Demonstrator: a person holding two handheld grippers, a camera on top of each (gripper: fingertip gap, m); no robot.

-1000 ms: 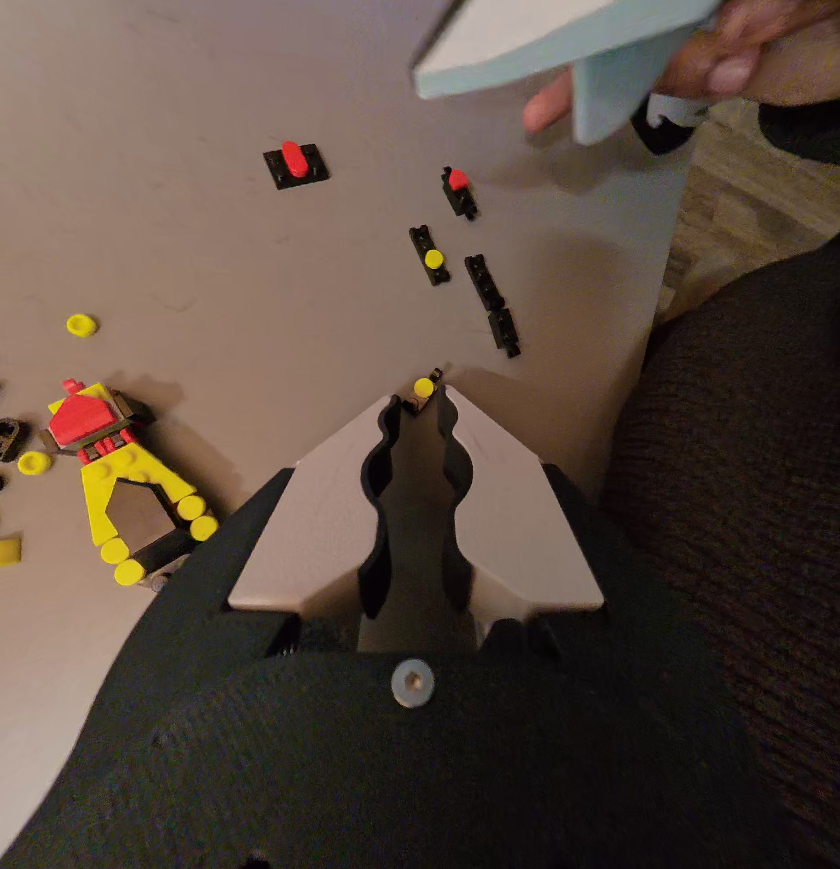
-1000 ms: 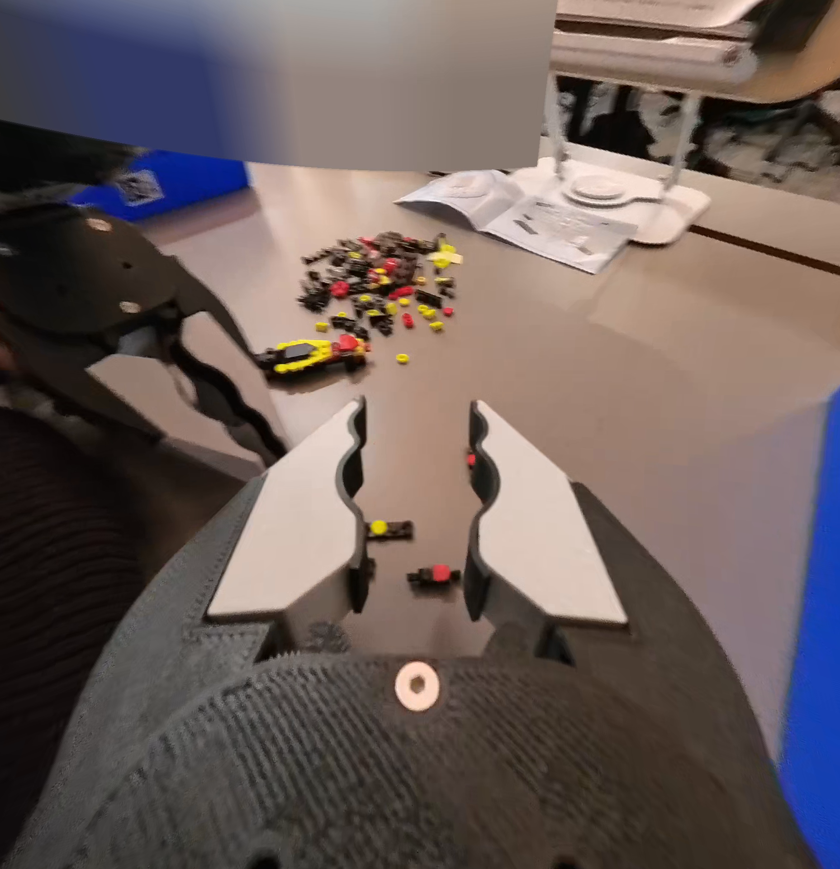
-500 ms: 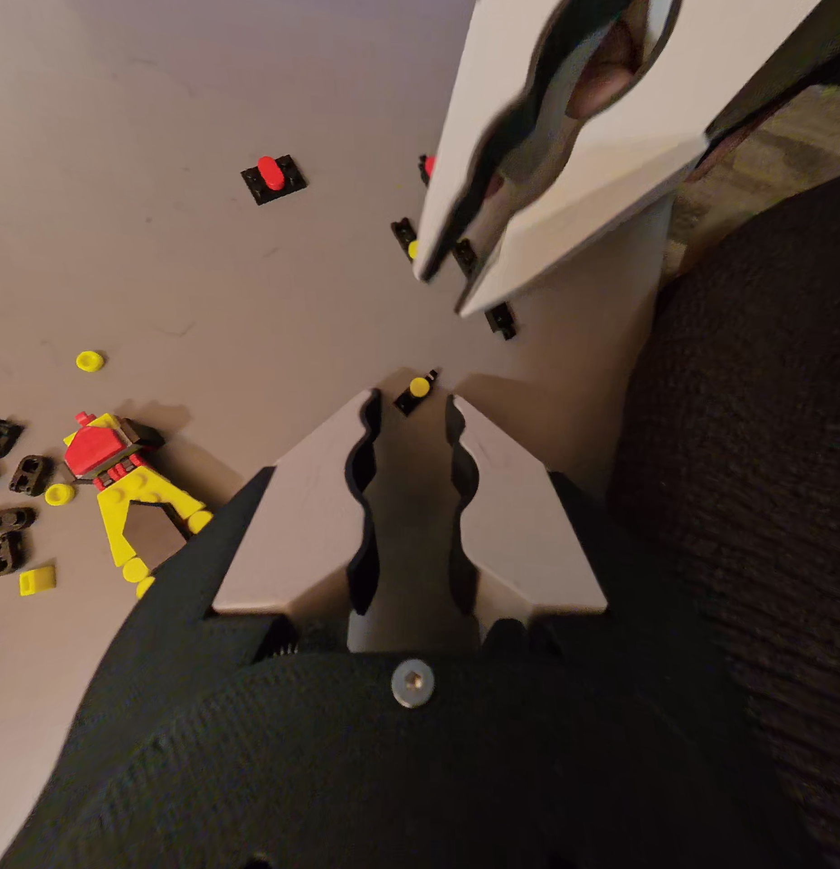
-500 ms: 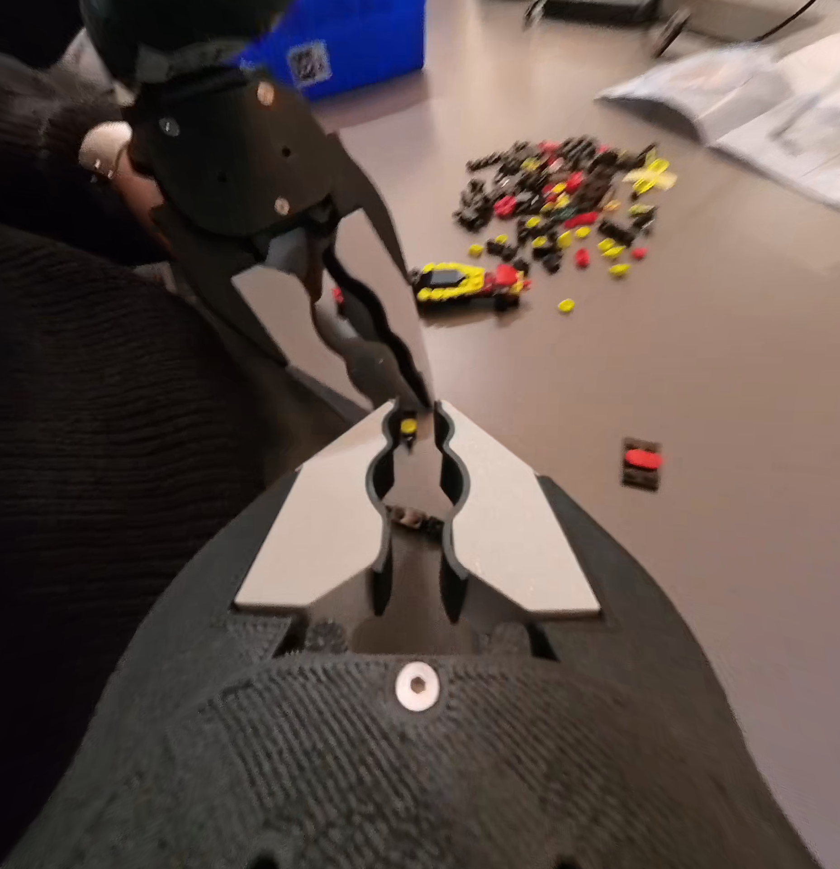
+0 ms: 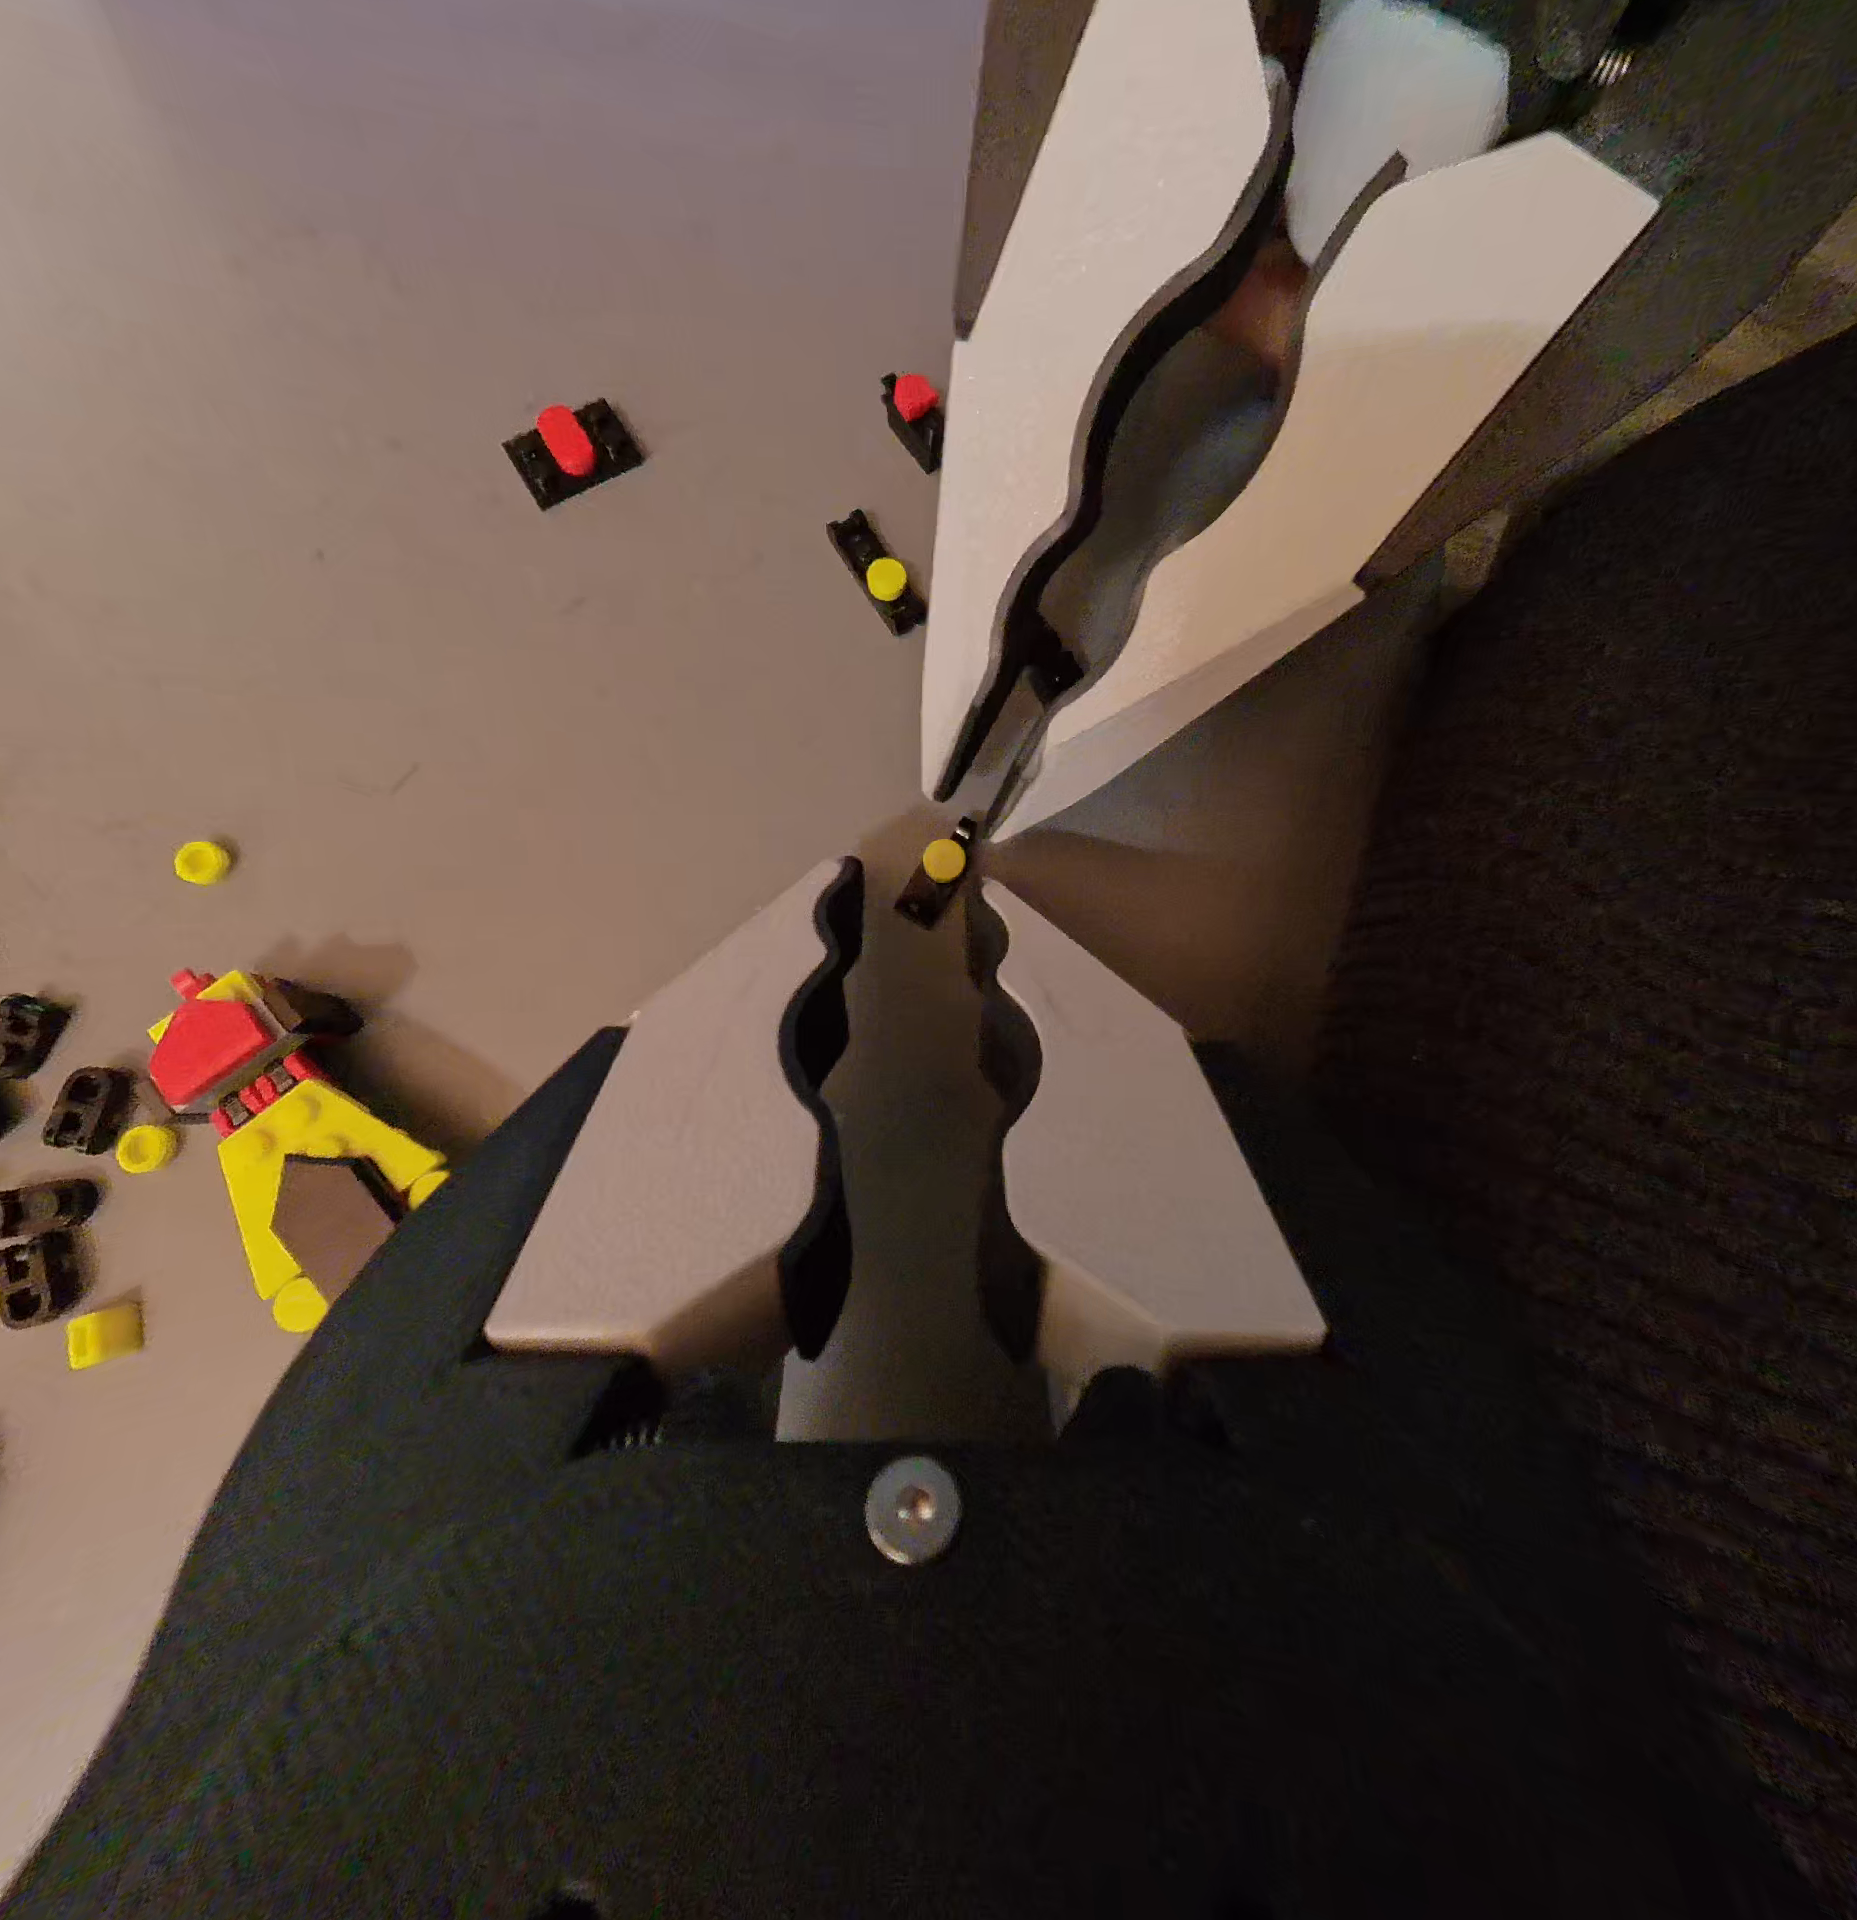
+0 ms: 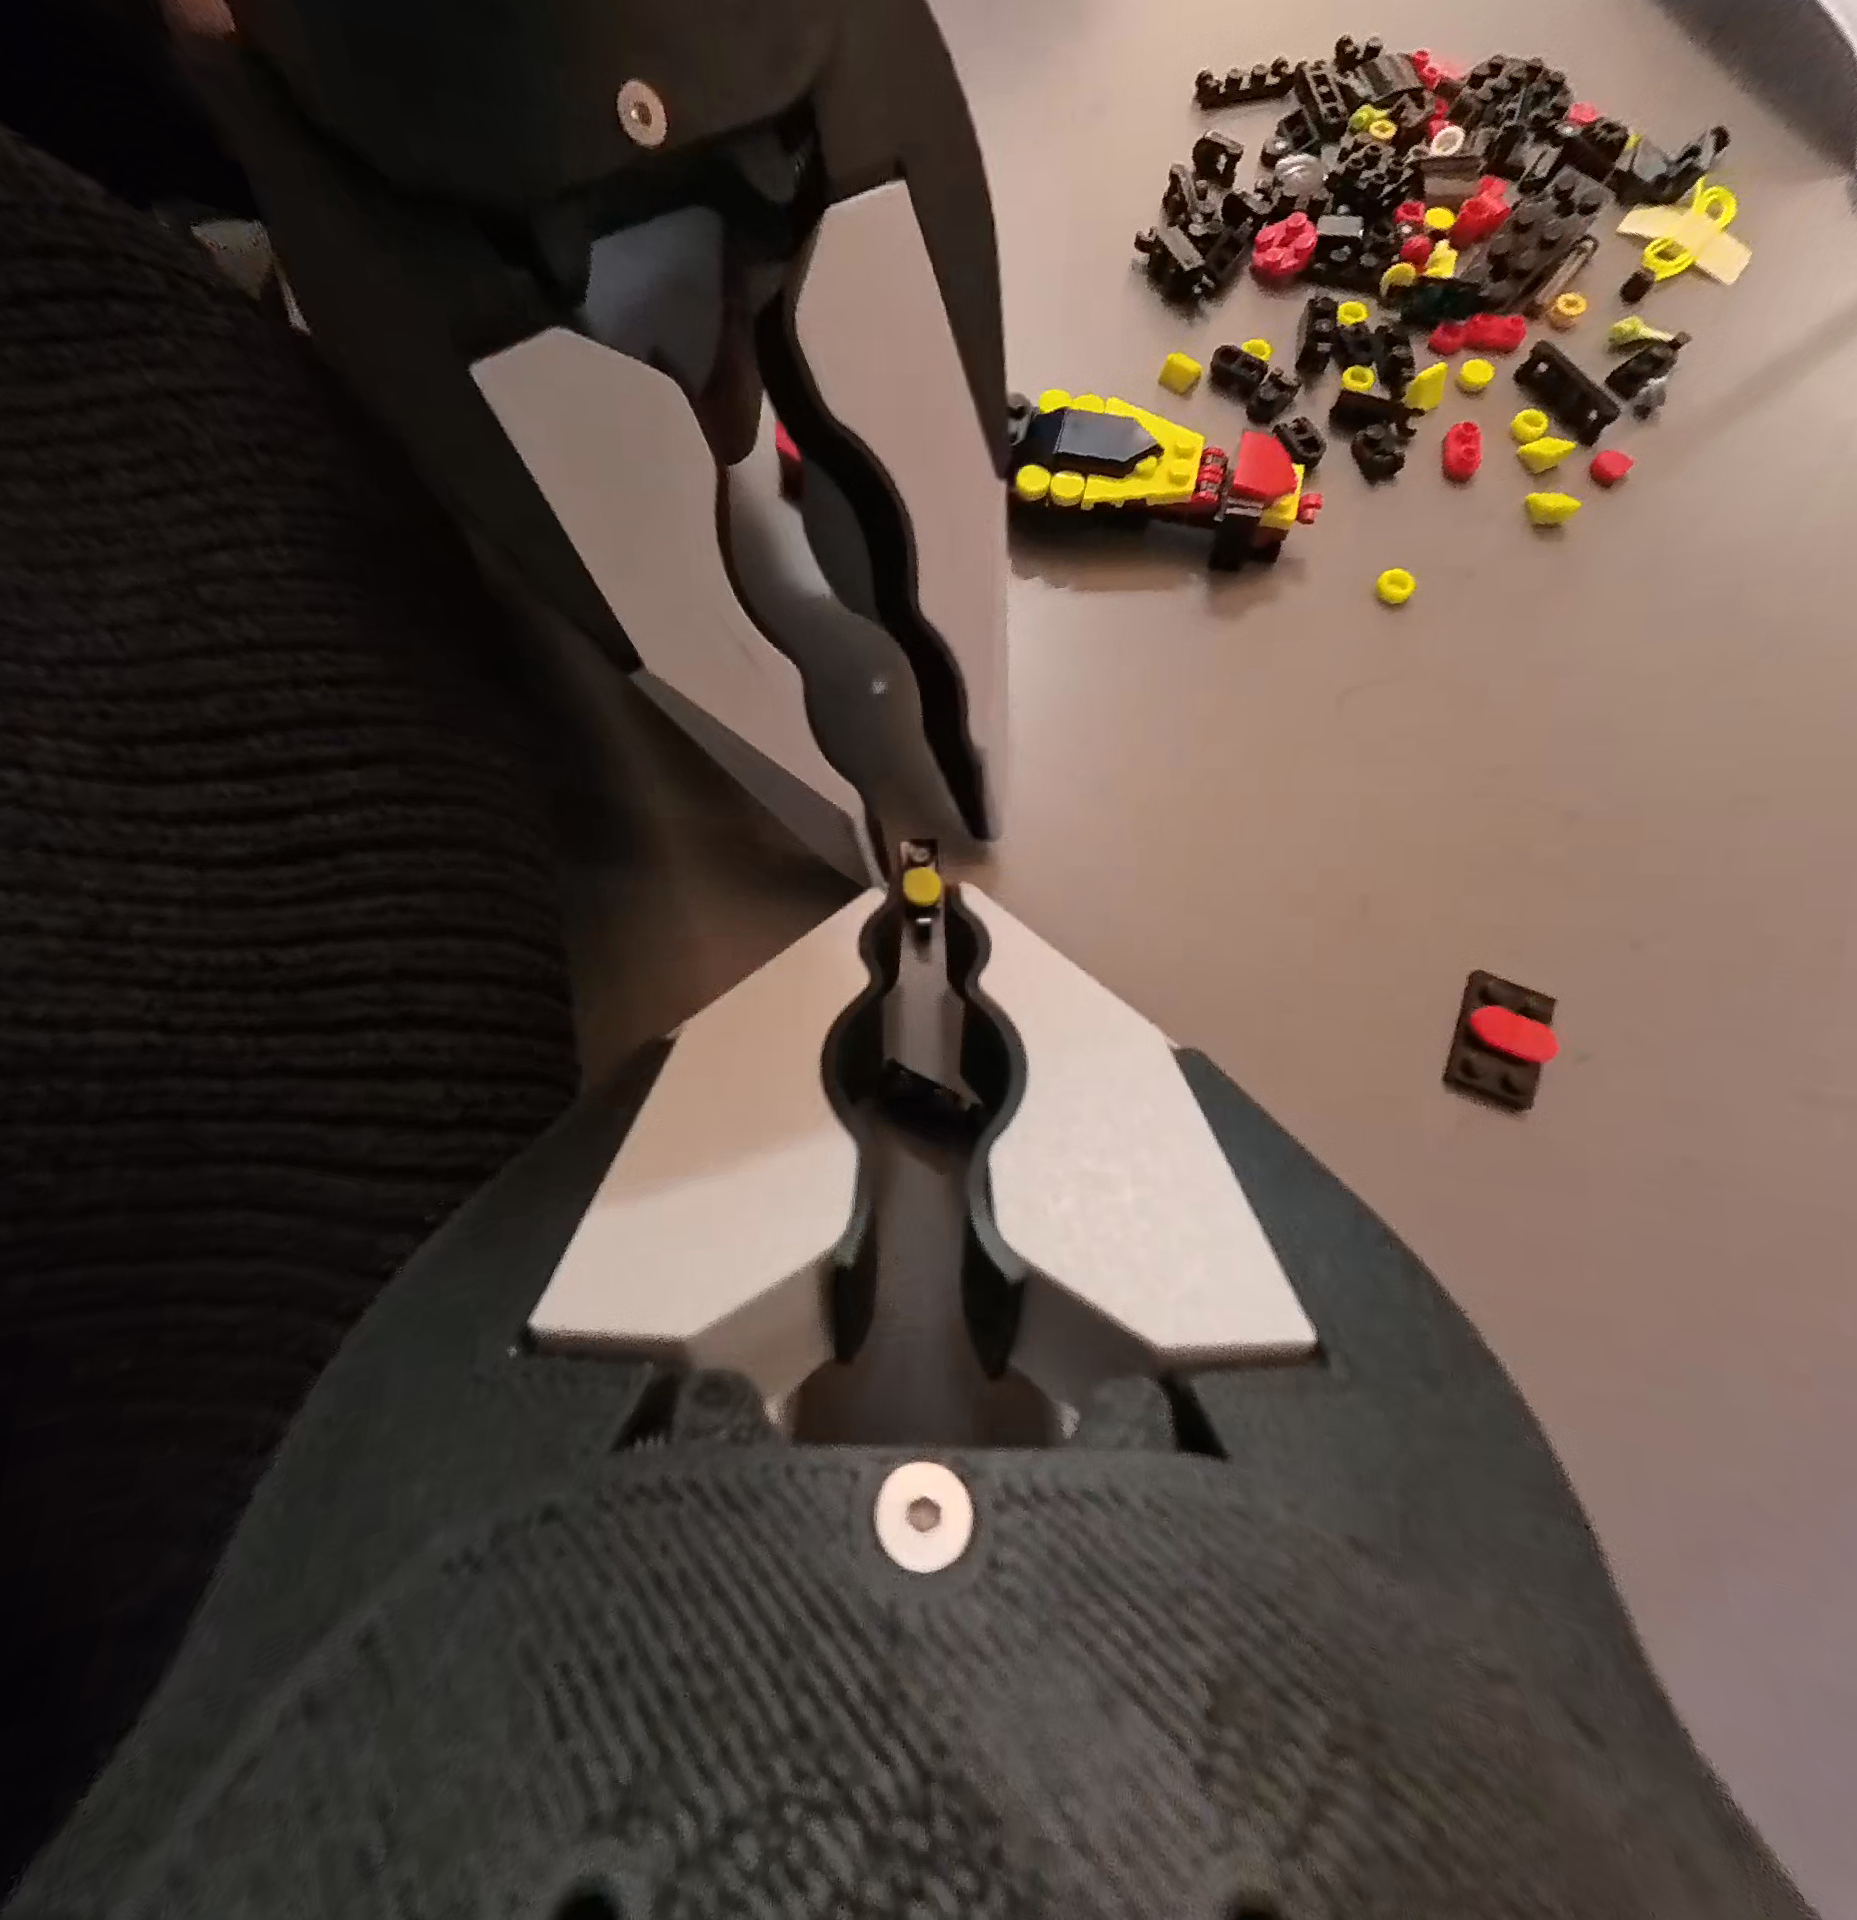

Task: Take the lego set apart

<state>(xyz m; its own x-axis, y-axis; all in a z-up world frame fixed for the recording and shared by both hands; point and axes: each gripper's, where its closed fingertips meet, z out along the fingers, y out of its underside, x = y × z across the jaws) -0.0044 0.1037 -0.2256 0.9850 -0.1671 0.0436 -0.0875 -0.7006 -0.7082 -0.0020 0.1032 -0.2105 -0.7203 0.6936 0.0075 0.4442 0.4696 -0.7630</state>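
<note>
A small black piece with a yellow stud (image 5: 943,858) lies near the table's front edge. My right gripper (image 6: 921,904) is shut on one end of it; the piece shows at its tips (image 6: 921,885). My left gripper (image 5: 913,883) faces the right one tip to tip. It stands slightly open around the same piece, with a gap on its left side. In the left wrist view the right gripper (image 5: 974,805) comes in from above. The partly built yellow, red and black lego model (image 6: 1163,468) lies on the table, to the left in the left wrist view (image 5: 269,1101).
A pile of loose black, red and yellow pieces (image 6: 1423,229) lies behind the model. A black plate with a red tile (image 5: 573,452), a black piece with a yellow stud (image 5: 880,582) and one with a red top (image 5: 911,416) lie apart. A dark knit sleeve (image 5: 1630,1039) lies beyond the table edge. My two grippers' fingertips are within a few centimetres of each other.
The right gripper has swung down and left to the small piece and shut on it. The left gripper opened wider half a second ago, then narrowed again around the piece.
</note>
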